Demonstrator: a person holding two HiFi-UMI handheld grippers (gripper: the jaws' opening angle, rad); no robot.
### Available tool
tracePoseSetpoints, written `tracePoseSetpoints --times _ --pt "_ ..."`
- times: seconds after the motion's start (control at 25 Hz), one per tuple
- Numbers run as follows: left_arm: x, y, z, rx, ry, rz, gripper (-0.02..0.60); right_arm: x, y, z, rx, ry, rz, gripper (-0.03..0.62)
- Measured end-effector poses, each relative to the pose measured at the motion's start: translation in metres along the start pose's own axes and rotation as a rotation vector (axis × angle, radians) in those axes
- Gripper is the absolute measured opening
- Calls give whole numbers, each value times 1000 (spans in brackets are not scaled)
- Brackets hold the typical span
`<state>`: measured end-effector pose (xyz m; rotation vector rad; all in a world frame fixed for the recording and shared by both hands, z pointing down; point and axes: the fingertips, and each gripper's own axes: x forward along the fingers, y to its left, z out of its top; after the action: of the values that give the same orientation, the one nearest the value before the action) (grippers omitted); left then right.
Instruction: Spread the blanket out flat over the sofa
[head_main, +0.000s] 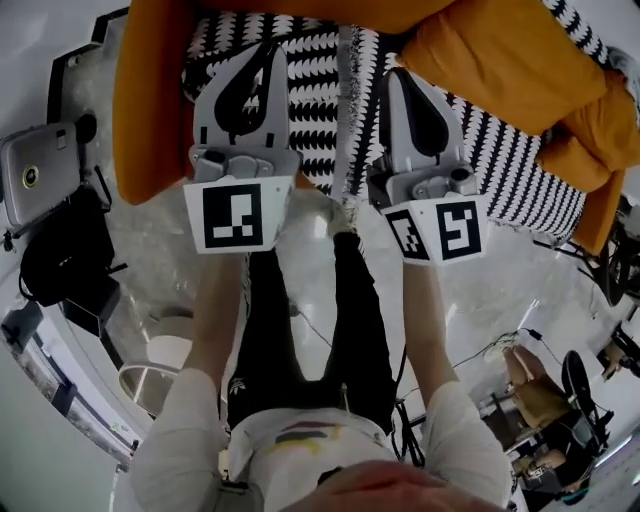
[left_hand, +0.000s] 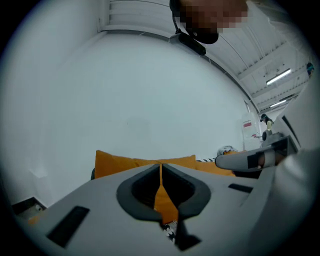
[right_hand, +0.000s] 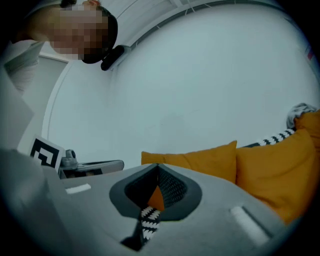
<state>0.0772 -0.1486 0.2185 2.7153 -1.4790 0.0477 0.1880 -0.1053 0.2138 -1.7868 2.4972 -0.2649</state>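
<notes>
Markers (head_main: 238, 215) black-white; blanket (head_main: 315, 100) clamped, both hand-held grippers (head_main: 266, 50) (head_main: 393, 76).

Black-and-white scallop-patterned blanket (head_main: 310, 110), orange sofa (head_main: 150, 90), seemingly marbled pale floor (head_main: 165, 250)

left gripper (left_hand: 161, 166): jaws pinching together, blanket (left_hand: 171, 229) showing in their gap | orange cushions (left_hand: 125, 164) sitting beyond, against white wall (left_hand: 125, 100) | right gripper (left_hand: 225, 161) hovering alongside
</notes>
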Motion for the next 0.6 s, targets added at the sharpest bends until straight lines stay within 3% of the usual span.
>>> tracePoseSetpoints --times 0.16,0.4,0.6 --pt "2 -1 -45 -24 10 33 23 5 -11 -61 5 76 -5 5" --pt "21 -25 -108 1 89 -37 25 19 -42 -143 13 201 -21 5" --pt "36 -19 -129 -18 124 -5 24 38 -65 -174 54 247 -35 5"
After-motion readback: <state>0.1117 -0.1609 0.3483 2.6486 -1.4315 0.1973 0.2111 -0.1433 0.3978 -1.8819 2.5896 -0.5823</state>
